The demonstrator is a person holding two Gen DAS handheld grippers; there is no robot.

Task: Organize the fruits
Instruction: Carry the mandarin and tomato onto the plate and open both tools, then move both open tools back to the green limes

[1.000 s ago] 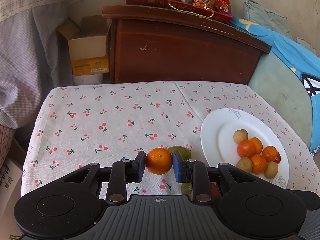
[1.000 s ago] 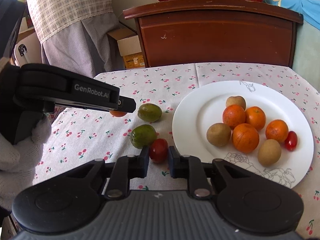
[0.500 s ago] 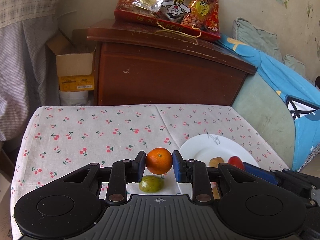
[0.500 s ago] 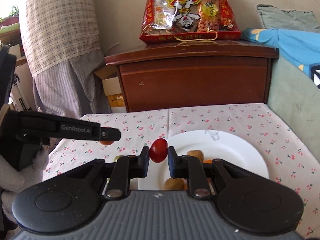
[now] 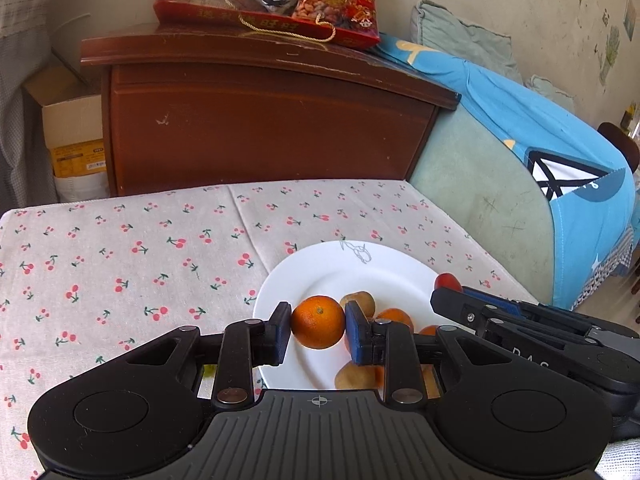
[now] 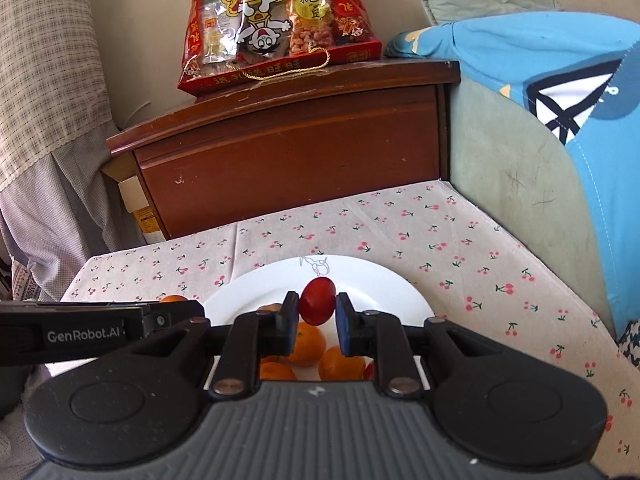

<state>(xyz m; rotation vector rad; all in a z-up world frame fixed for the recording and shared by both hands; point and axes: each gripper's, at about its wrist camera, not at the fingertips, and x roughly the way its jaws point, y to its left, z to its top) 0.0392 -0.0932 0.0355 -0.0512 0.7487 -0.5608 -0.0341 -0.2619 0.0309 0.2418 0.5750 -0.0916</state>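
Both grippers carried fruit over the plate, with the sorting seemingly near its end.

The left gripper point(image 5: 318, 323) was clamped on an orange point(image 5: 317, 321), held above the near-left part of the white plate point(image 5: 320, 272) on the table point(image 5: 120, 260). The right gripper point(image 6: 317, 308) held a small red fruit point(image 6: 317, 301) between its pads, though a sliver of gap showed on the right side, above the plate point(image 6: 380, 284). Several oranges point(image 6: 306, 345) and brown fruits point(image 5: 359, 302) already lay on the plate. Neither carried fruit had been set down, so two releases remained. A trace of green point(image 5: 208, 369) showed under the left gripper's body, which may have been a fruit left on the table; I could not tell how many others were hidden.
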